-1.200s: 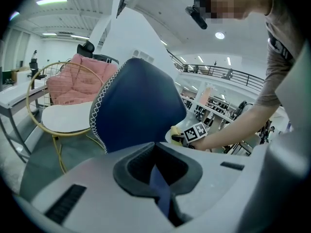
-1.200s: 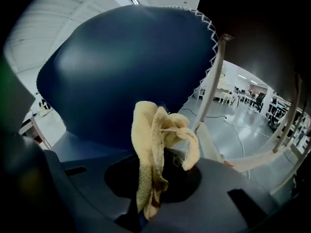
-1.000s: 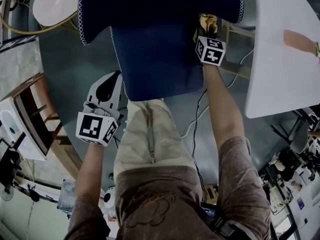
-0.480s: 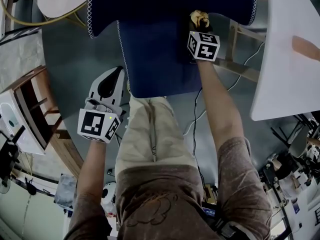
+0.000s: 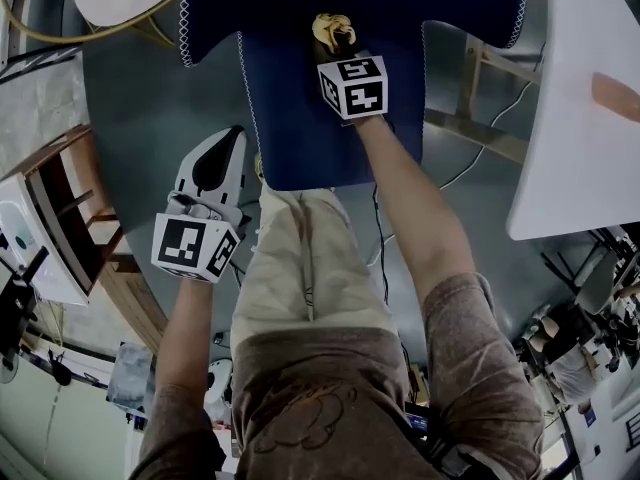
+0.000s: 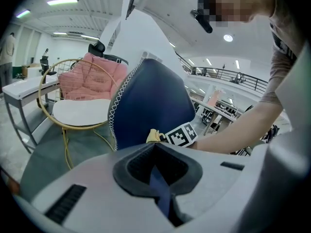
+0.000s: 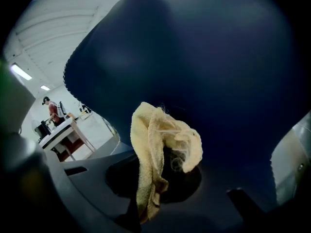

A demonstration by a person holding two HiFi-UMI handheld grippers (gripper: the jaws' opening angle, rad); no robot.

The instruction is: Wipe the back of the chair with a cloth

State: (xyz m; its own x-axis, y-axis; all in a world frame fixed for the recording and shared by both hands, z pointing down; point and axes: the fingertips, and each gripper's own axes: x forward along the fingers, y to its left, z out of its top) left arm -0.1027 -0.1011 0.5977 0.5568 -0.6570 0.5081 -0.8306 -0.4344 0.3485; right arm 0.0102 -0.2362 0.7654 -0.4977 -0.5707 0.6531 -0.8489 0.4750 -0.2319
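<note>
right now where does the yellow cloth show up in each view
Head view: yellow cloth top centre, against the navy chair back.
Left gripper view: cloth small, mid-frame, low against the chair back.
Right gripper view: cloth centre, clamped in the right gripper.
Shared landmark: the navy chair back.

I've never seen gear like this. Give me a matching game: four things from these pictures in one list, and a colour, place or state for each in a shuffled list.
1. cloth
2. chair back
3. left gripper
4. gold-framed chair

A. navy, with a white stitched edge
B. carries a pink cushion
C. pinched in the right gripper
D. beside the chair back, holding nothing

Pairs: 1-C, 2-A, 3-D, 4-B.
</note>
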